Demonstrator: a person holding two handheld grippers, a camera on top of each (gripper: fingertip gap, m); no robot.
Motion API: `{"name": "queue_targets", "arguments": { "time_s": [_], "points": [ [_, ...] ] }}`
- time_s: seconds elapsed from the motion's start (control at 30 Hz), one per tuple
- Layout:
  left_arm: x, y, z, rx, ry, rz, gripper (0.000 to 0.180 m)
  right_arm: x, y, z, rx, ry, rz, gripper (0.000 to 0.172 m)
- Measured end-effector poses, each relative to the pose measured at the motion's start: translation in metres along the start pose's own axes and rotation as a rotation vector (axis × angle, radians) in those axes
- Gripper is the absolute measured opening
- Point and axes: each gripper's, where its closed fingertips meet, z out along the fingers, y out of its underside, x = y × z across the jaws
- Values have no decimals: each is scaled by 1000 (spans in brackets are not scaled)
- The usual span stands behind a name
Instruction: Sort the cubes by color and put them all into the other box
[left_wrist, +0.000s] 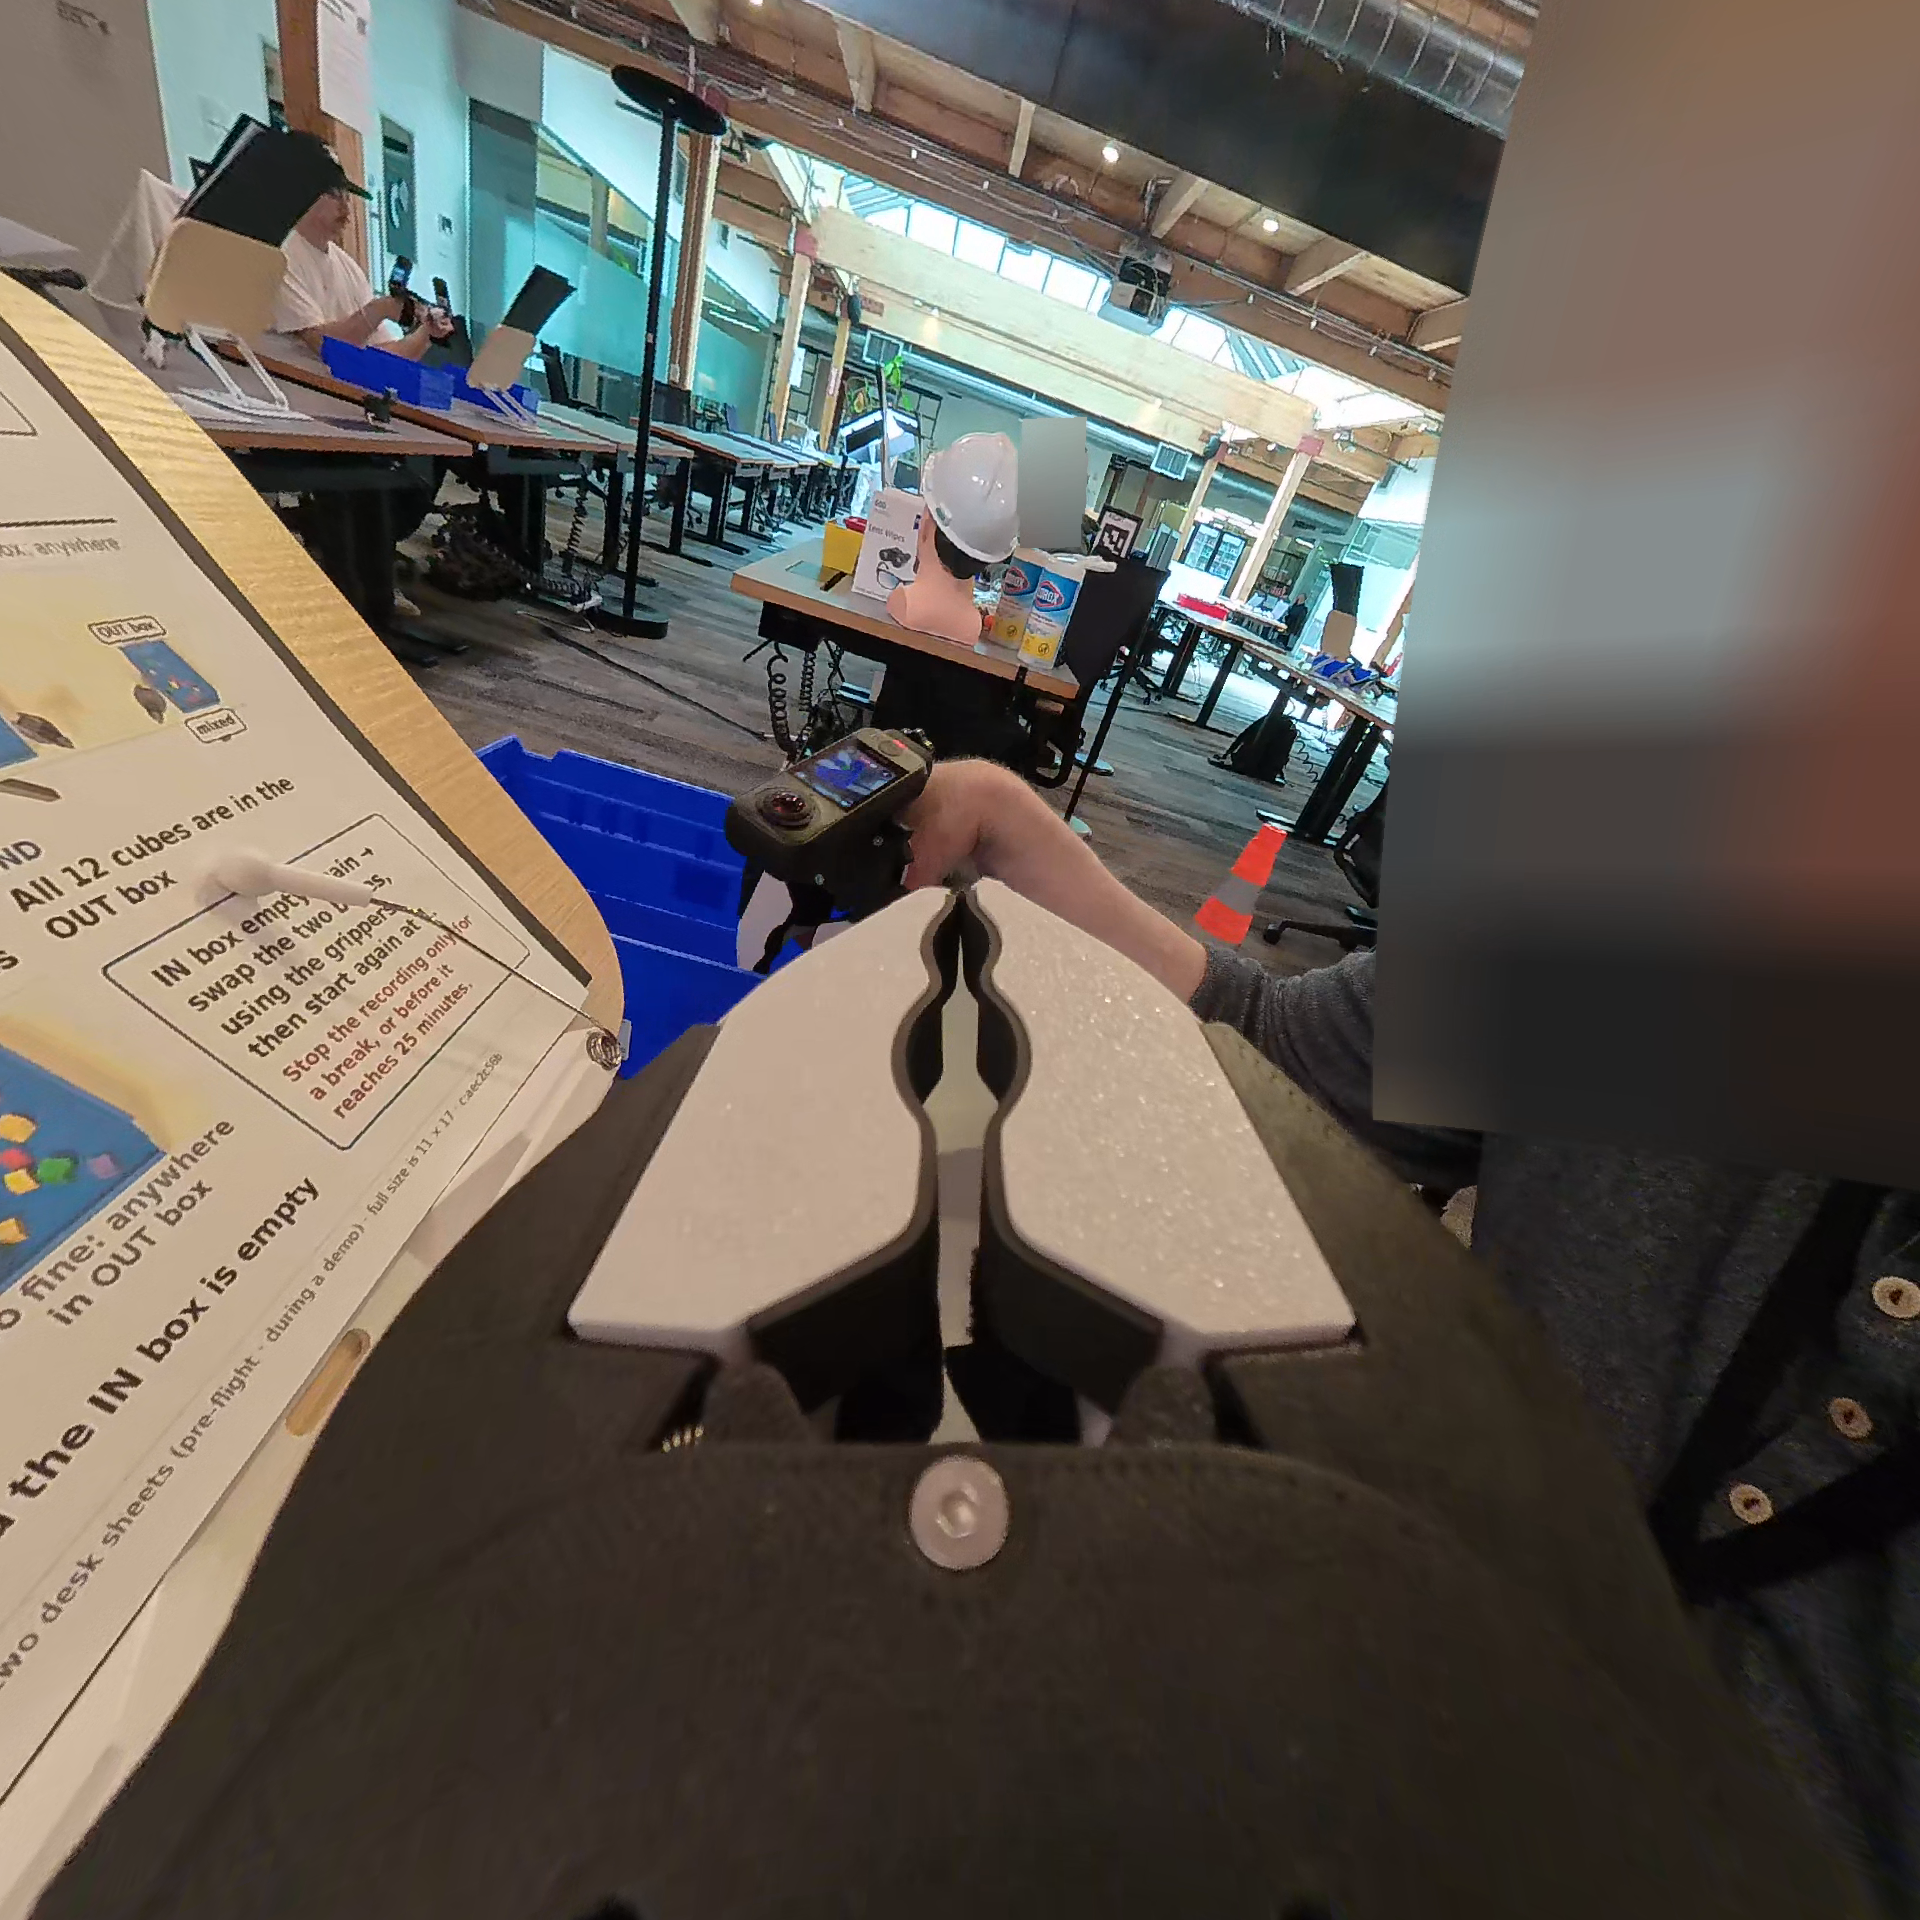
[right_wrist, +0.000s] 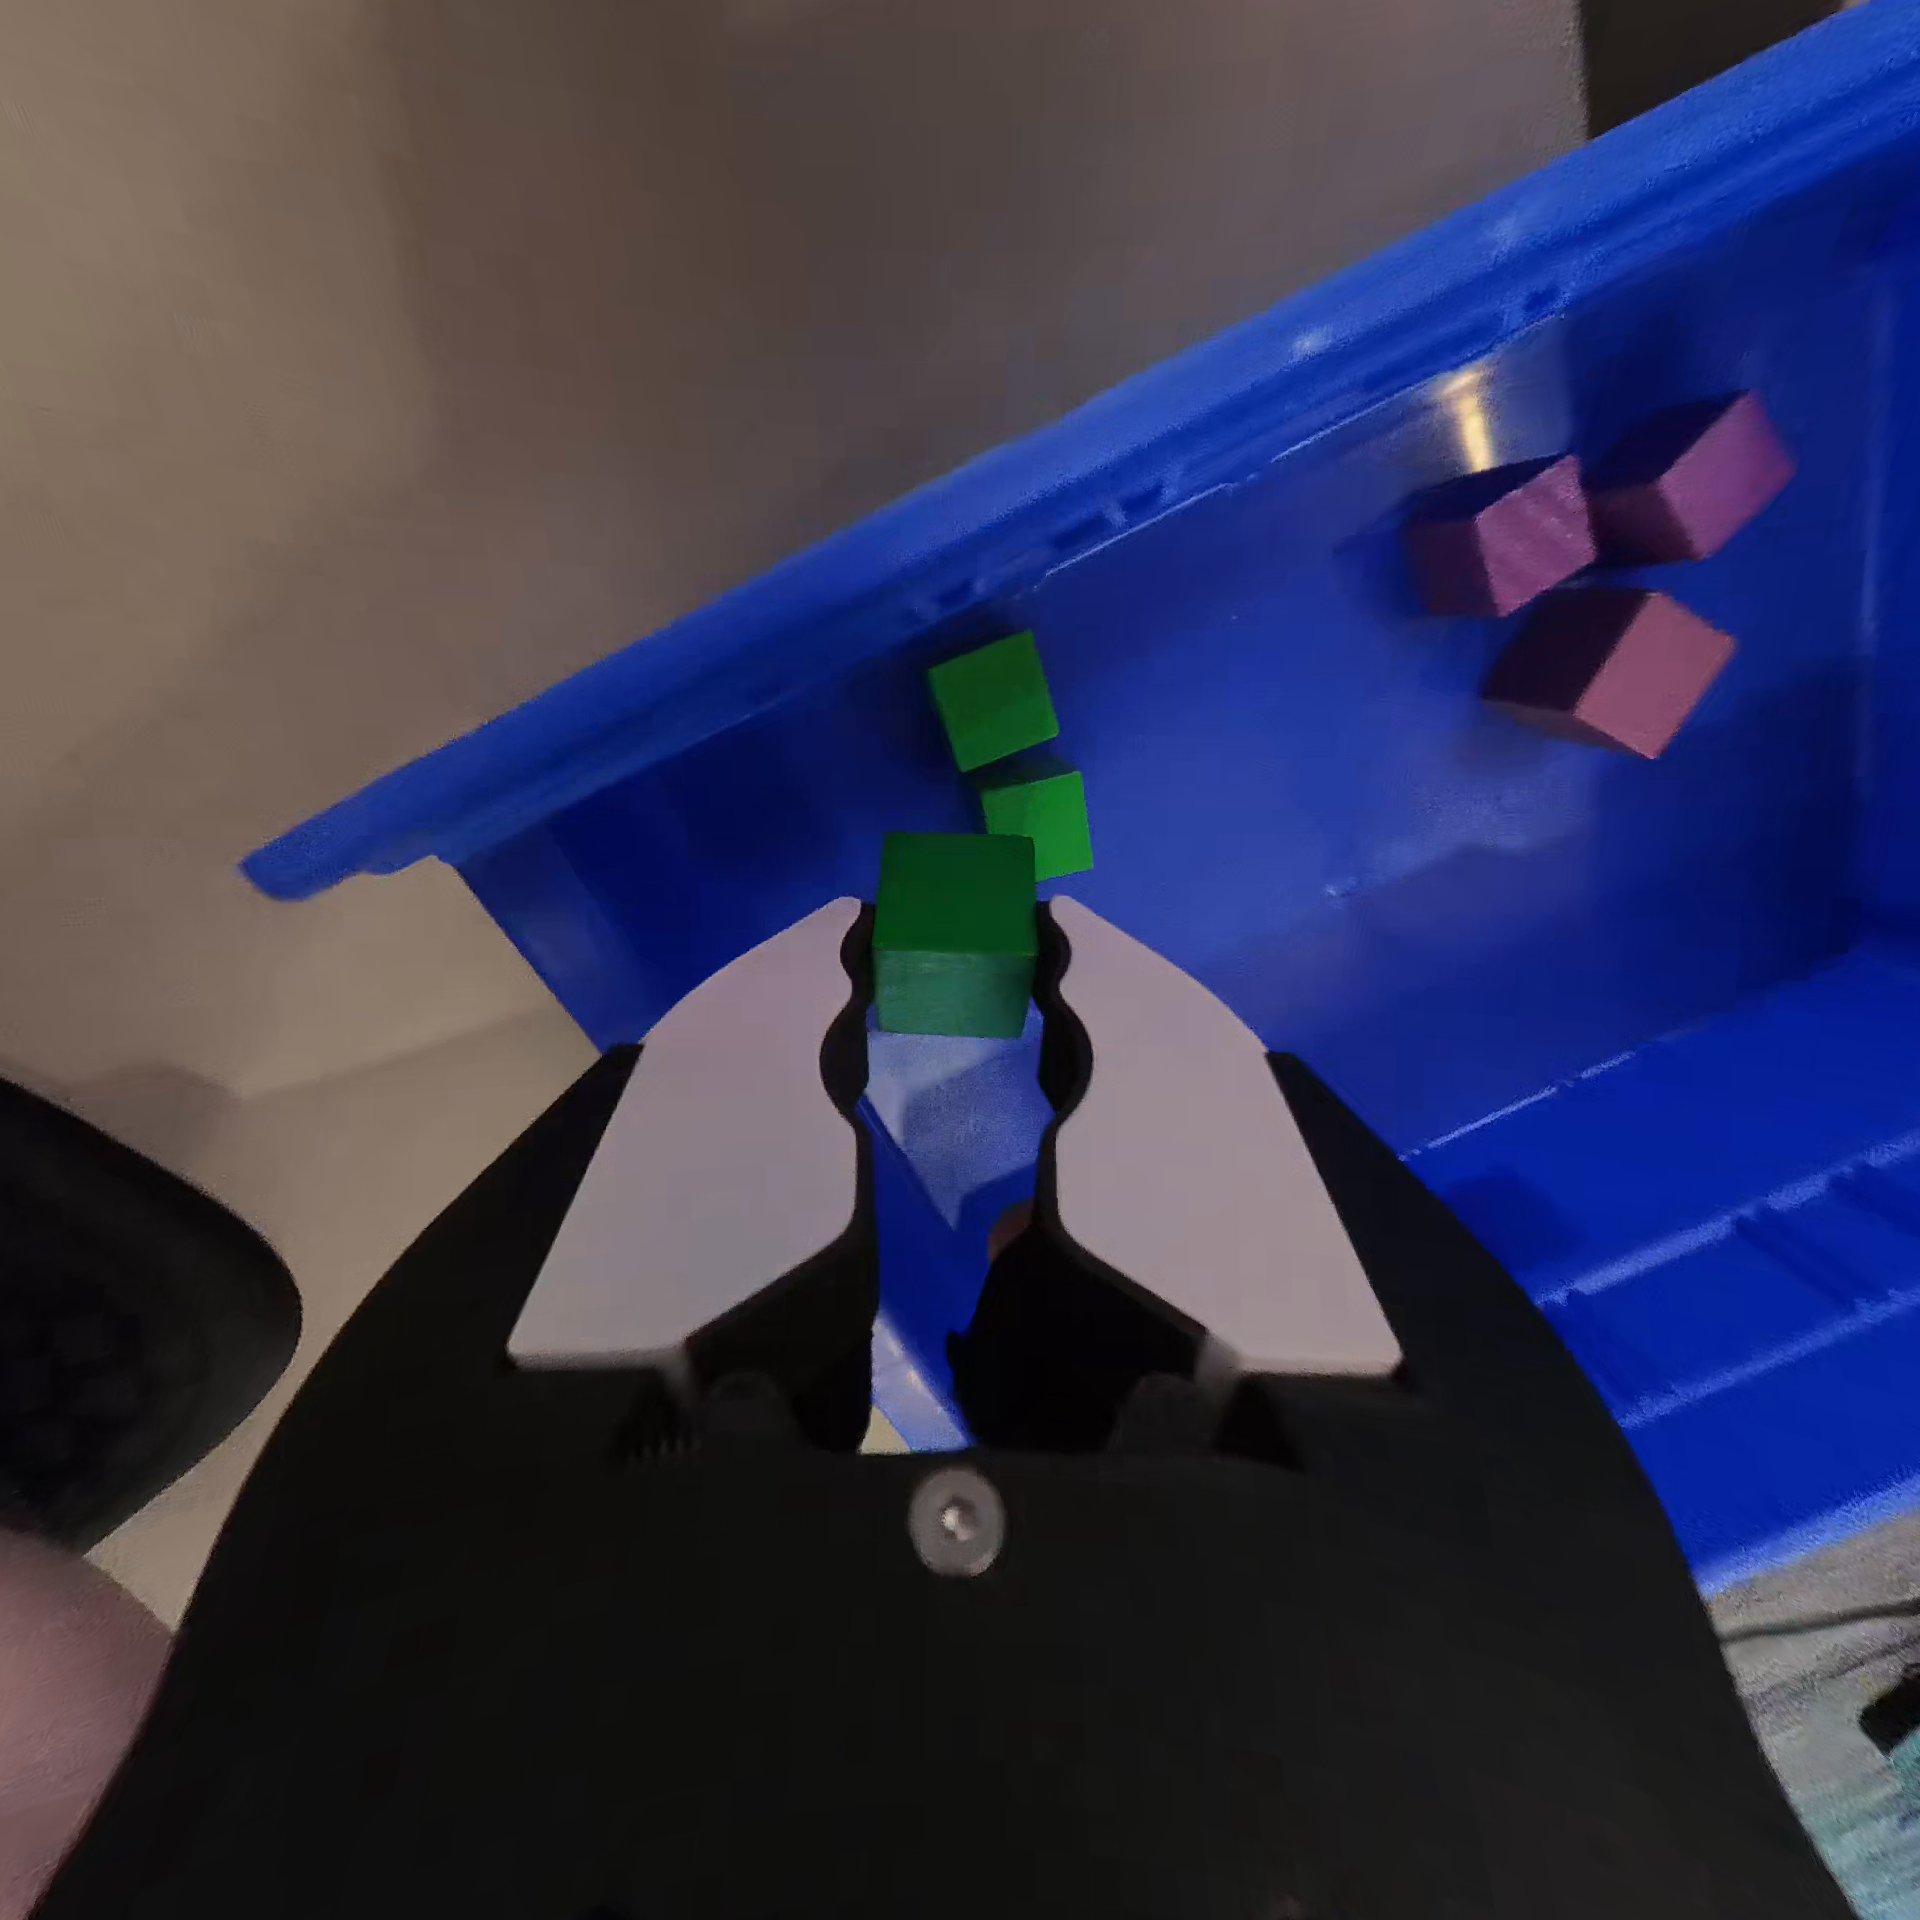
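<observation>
The blue box (right_wrist: 1351, 935) is taking in sorted cubes, three purple cubes (right_wrist: 1579, 582) grouped apart from two green cubes (right_wrist: 1013, 758), as the right gripper (right_wrist: 954, 935) is holding a third green cube (right_wrist: 954, 935) clamped in its jaws (left gripper (left_wrist: 961, 914) idling, jaws together on nothing); next comes lowering beside its mates, then releasing

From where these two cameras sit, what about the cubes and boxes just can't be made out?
- Left wrist view: the inside of the blue box is hidden by its own wall, the instruction board and the shut left gripper.
- Right wrist view: the blue box runs off the right edge; the right gripper, clamping a green cube, covers the near floor. So the total cube count is unknowable.
</observation>
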Motion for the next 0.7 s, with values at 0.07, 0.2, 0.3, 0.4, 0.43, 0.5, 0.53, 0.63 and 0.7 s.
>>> {"name": "queue_targets", "arguments": {
  "time_s": [0.07, 0.2, 0.3, 0.4, 0.43, 0.5, 0.53, 0.63, 0.7],
  "points": [
    [-1, 2, 1, -4, 0, -4, 0, -5, 0, 7, -17, -36, 1, 29],
    [-3, 5, 3, -12, 1, -10, 0, -11, -2, 16, -39, -75, -6, 29],
    [-3, 6, 3, -17, 1, -9, 0, -14, -3, 20, -61, -89, -11, 29],
    [-3, 7, 4, -25, 2, -6, 0, -13, -3, 24, -84, -81, -11, 29],
    [-3, 7, 4, -26, 3, -6, 0, -13, -3, 25, -85, -81, -10, 29],
    [-3, 7, 4, -27, 1, -5, 0, -12, -3, 26, -82, -75, -14, 30],
    [-3, 7, 4, -27, 2, -5, 0, -13, -5, 25, -74, -85, -12, 32],
    [-4, 6, 1, -31, -5, 1, 0, -11, -4, 23, -77, -69, -2, 45],
    [-6, 3, -3, -35, -26, 20, 0, -10, -3, 17, -75, -54, -2, 45]
  ]
}}
